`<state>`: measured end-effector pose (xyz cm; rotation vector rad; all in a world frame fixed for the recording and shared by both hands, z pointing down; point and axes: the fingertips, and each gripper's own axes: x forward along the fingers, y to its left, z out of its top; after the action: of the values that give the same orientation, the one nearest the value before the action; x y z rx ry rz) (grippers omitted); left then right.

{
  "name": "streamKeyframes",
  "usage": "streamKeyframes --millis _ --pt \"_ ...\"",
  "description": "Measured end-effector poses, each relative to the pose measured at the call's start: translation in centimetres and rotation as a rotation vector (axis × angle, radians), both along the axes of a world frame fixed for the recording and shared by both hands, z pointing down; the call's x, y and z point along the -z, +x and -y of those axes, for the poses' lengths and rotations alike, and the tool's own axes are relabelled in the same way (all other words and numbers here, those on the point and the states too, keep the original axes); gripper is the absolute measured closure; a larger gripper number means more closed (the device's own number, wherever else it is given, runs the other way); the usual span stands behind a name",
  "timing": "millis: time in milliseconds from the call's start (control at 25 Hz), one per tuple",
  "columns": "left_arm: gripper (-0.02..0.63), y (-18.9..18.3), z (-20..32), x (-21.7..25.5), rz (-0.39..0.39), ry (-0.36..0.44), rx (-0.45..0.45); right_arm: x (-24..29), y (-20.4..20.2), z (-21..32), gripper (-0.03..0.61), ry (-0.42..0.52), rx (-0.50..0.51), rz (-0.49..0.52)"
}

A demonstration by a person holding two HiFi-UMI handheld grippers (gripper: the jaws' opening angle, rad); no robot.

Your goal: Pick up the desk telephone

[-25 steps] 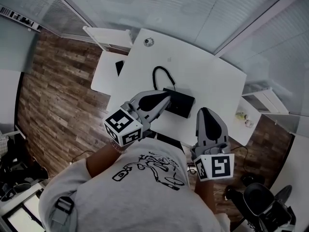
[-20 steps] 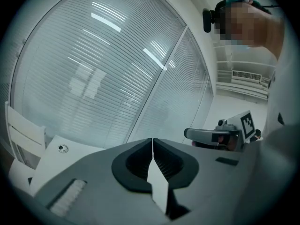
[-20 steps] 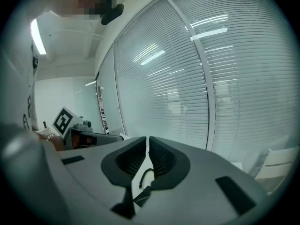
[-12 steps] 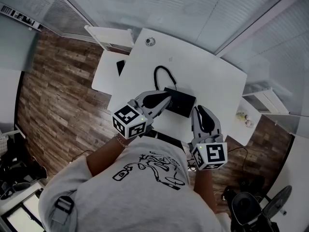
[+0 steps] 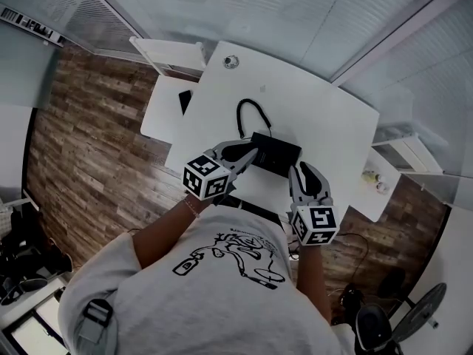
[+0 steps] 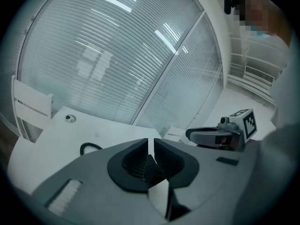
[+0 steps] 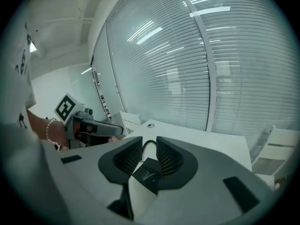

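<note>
Head view: on the white bench (image 5: 318, 117), near its front edge, lies the black desk telephone (image 5: 277, 152), probably rigid, slick and fairly weighty (its cord (image 5: 250, 112) will drag), best pinched at both short ends. Left tongs (image 5: 253, 153) closed, empty; right tongs (image 5: 296, 171) opening, nothing gripped.

White table (image 5: 318, 117), black desk telephone (image 5: 275, 152) lying toward its near edge, black cord (image 5: 247, 109) looping across the top, small round fitting (image 5: 230, 62) by the far corner, lower white side table (image 5: 159, 117) just beside, dark flat item (image 5: 184, 102) on it.
</note>
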<state>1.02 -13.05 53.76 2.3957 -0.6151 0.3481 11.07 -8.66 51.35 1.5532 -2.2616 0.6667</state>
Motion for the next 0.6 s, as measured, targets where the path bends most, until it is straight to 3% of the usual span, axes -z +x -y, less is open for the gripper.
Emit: streamKeyframes --millis 600 --pt "0.499 -1.2 -0.4 -12.1 0.095 -0.223 0.002 -8.9 0.9 -0.5 0.465 -0.164 -0.015 -0.008"
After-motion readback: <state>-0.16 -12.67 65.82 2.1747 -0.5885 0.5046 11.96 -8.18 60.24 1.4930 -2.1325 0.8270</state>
